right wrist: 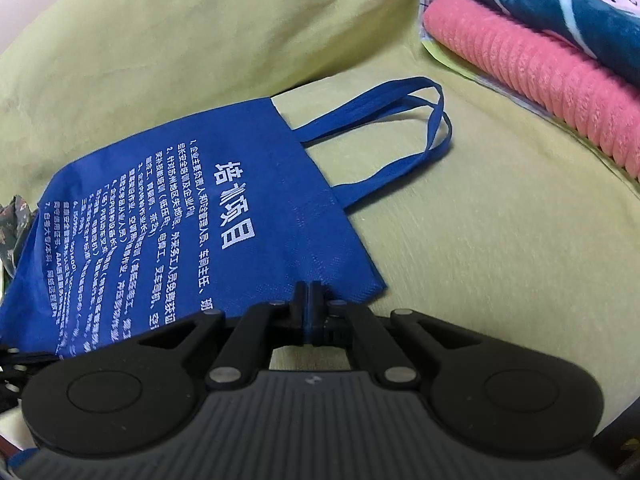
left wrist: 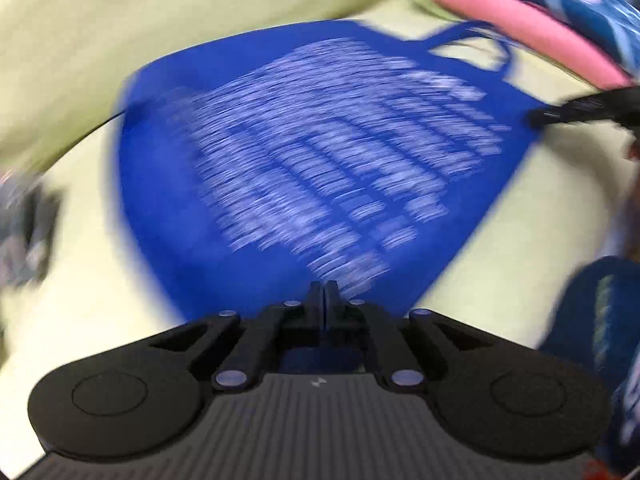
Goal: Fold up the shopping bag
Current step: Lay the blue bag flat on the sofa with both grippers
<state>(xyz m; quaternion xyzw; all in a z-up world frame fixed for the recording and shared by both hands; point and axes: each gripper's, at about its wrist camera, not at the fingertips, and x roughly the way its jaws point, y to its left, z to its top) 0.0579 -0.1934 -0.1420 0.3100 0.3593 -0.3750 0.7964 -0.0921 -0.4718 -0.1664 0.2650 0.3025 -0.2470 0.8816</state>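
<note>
A blue shopping bag [right wrist: 224,208] with white printed text lies on a yellow-green sofa cushion [right wrist: 500,260]. Its two handles [right wrist: 400,128] trail off to the upper right. My right gripper [right wrist: 309,292] is shut on the bag's near corner by the mouth. In the left wrist view, which is motion-blurred, the bag [left wrist: 312,160] spreads ahead, and my left gripper [left wrist: 324,292] is shut on its near edge. The right gripper's fingers [left wrist: 580,110] show there, pinching the bag's far right edge.
A pink ribbed towel [right wrist: 552,92] and a dark blue patterned blanket [right wrist: 560,12] are stacked at the upper right. The sofa backrest [right wrist: 200,32] rises behind the bag. A dark patterned cloth [right wrist: 16,224] lies at the left.
</note>
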